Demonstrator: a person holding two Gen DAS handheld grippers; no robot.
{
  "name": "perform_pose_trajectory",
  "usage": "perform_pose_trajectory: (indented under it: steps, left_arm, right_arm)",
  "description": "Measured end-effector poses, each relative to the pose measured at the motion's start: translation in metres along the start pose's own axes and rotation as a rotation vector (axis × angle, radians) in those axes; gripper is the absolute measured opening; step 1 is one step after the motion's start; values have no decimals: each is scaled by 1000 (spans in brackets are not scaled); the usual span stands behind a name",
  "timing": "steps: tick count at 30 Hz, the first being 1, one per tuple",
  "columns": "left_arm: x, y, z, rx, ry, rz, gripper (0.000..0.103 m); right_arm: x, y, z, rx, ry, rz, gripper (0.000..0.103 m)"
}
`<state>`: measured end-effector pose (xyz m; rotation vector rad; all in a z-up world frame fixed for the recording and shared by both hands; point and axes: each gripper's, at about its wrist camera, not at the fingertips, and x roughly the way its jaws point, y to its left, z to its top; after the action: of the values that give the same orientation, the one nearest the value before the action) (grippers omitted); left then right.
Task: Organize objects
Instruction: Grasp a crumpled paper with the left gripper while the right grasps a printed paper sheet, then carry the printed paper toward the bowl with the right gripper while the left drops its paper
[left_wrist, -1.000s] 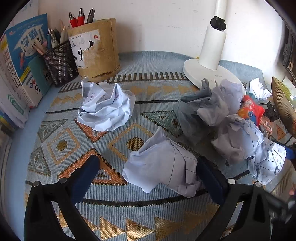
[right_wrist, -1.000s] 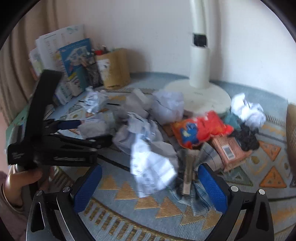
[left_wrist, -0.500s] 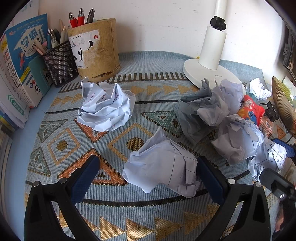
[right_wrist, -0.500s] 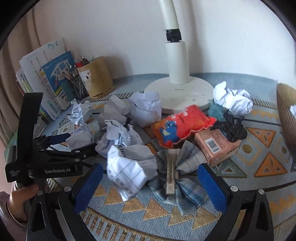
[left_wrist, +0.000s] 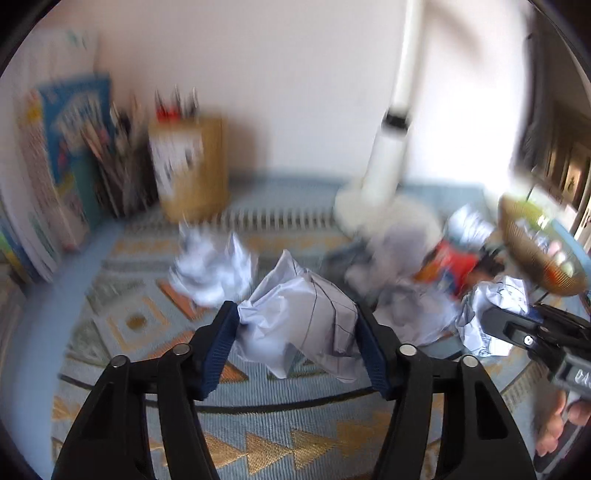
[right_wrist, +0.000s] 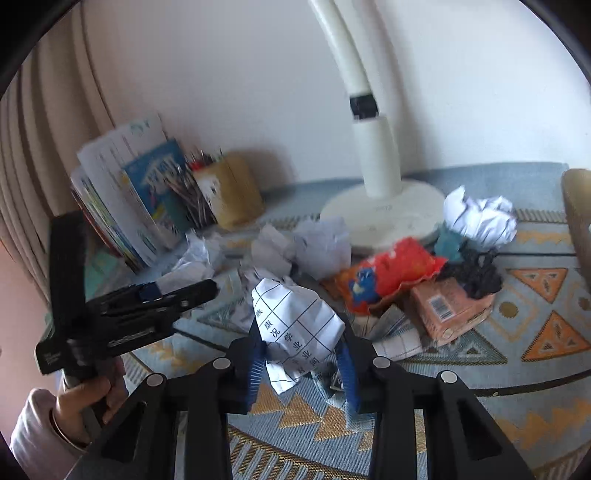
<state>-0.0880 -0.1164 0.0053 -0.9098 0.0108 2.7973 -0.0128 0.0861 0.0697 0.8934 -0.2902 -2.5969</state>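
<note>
My left gripper (left_wrist: 295, 328) is shut on a crumpled white paper ball (left_wrist: 299, 317) and holds it above the patterned mat (left_wrist: 258, 435). My right gripper (right_wrist: 301, 343) is shut on a crumpled paper ball printed with a grid and Chinese characters (right_wrist: 295, 328), also held off the mat. The right gripper and its paper also show at the right of the left wrist view (left_wrist: 495, 314). The left gripper also shows at the left of the right wrist view (right_wrist: 147, 299). More paper balls (right_wrist: 321, 243) lie on the mat.
A white lamp base (right_wrist: 384, 210), an orange snack bag (right_wrist: 388, 273), a pink box (right_wrist: 450, 310), a black tangle (right_wrist: 476, 273) and checked cloth (right_wrist: 399, 332) crowd the middle. A woven basket (left_wrist: 535, 251) stands right. Pen holders (left_wrist: 192, 166) and books (left_wrist: 62, 158) stand back left.
Both grippers have closed on their paper balls and lifted them off the mat. The left view is blurred by motion and now looks higher.
</note>
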Motion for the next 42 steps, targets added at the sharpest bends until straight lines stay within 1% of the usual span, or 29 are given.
perform_pose_trajectory:
  steps: [2, 3, 5, 8, 10, 12, 14, 15, 17, 18, 24, 27, 30, 33, 35, 39, 42]
  left_arm:
    - [-4, -6, -4, 26, -44, 76, 63]
    - [-5, -8, -7, 35, -52, 94, 64]
    - [-5, -8, -8, 34, -65, 106, 65]
    - [-8, 3, -6, -13, -89, 124, 66]
    - [-14, 7, -4, -49, -96, 151, 66]
    - [-16, 8, -5, -63, -97, 156, 66]
    - [-15, 8, -2, -59, -93, 157, 66]
    - [-23, 10, 6, -55, -91, 157, 66]
    - [-22, 9, 6, -46, -86, 159, 66]
    - [-29, 6, 4, -46, -85, 160, 66]
    - [-30, 9, 3, -73, -85, 182, 66]
    - [-27, 11, 3, -86, -72, 192, 66]
    - [-26, 18, 2, -124, -69, 207, 66]
    - [-27, 24, 1, -156, -68, 222, 66]
    - [-25, 25, 1, -164, -59, 232, 66]
    - [-22, 23, 2, -156, -43, 251, 66]
    - [-15, 28, 2, -174, -4, 249, 67]
  right_arm:
    - [-15, 1, -2, -2, -76, 45, 35]
    - [-20, 1, -2, -3, -104, 62, 35]
    - [-29, 0, -4, 2, -143, 81, 35]
    - [-33, -1, -5, 14, -160, 92, 35]
    - [-35, -2, -6, 20, -162, 93, 35]
    - [-32, -3, -5, 27, -151, 96, 35]
    - [-31, -4, -5, 31, -138, 101, 35]
    - [-32, -3, -5, 29, -135, 104, 35]
    - [-32, -1, -5, 15, -134, 107, 35]
    - [-32, 2, -6, 2, -134, 108, 35]
    - [-29, 22, -8, -104, -122, 103, 35]
    - [-33, 34, -11, -169, -142, 92, 35]
    - [-39, 48, -17, -243, -168, 95, 35]
    - [-41, 54, -19, -275, -182, 91, 35]
    - [-43, 51, -19, -260, -197, 82, 35]
    - [-46, 38, -16, -190, -205, 101, 35]
    - [-47, 26, -13, -129, -211, 117, 35]
